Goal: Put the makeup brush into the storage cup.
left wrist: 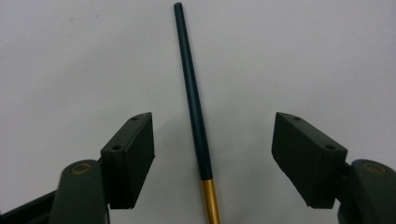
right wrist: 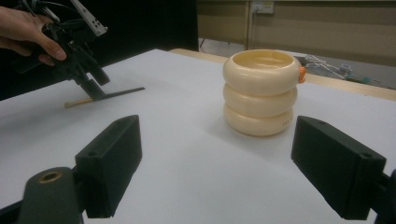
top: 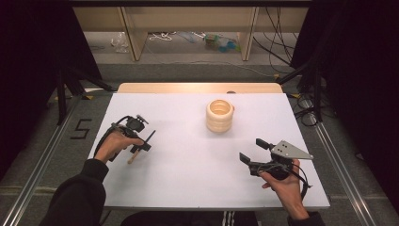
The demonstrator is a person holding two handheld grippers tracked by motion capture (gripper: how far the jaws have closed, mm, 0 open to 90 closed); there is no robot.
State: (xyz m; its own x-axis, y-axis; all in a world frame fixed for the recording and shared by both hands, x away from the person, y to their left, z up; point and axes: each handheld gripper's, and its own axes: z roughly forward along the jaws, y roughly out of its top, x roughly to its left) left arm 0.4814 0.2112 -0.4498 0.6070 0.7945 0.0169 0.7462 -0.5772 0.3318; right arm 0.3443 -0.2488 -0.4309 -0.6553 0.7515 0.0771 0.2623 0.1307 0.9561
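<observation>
1. In the high view, the left gripper (top: 147, 141) sits at the middle left of the frame, over the white table (top: 188, 179), with the person's left hand (top: 115, 143) wrapped around its body.
2. A thin stick (top: 141, 148) with a dark shaft and a wooden-coloured end lies flat on the table right under that gripper, slanting from lower left to upper right.
3. In the left gripper view the stick (left wrist: 196, 116) runs up the centre of the frame between the two black jaws, dark green above and golden at the bottom edge.
4. Those jaws stand open, with clear gaps on both sides of the stick; the pads do not press on it.
5. The right gripper (top: 254, 150) is at the lower right of the high view, held in the right hand (top: 282, 181), its jaws spread wide with nothing between them.
6. A cream ringed holder (top: 219, 116) stands upright in the upper middle of the table, well apart from both grippers.
7. In the right gripper view the holder (right wrist: 260, 91) rises at centre right beyond the open jaws, and the left gripper (right wrist: 95, 81) shows at the upper left, tip down at the stick (right wrist: 105, 95).
</observation>
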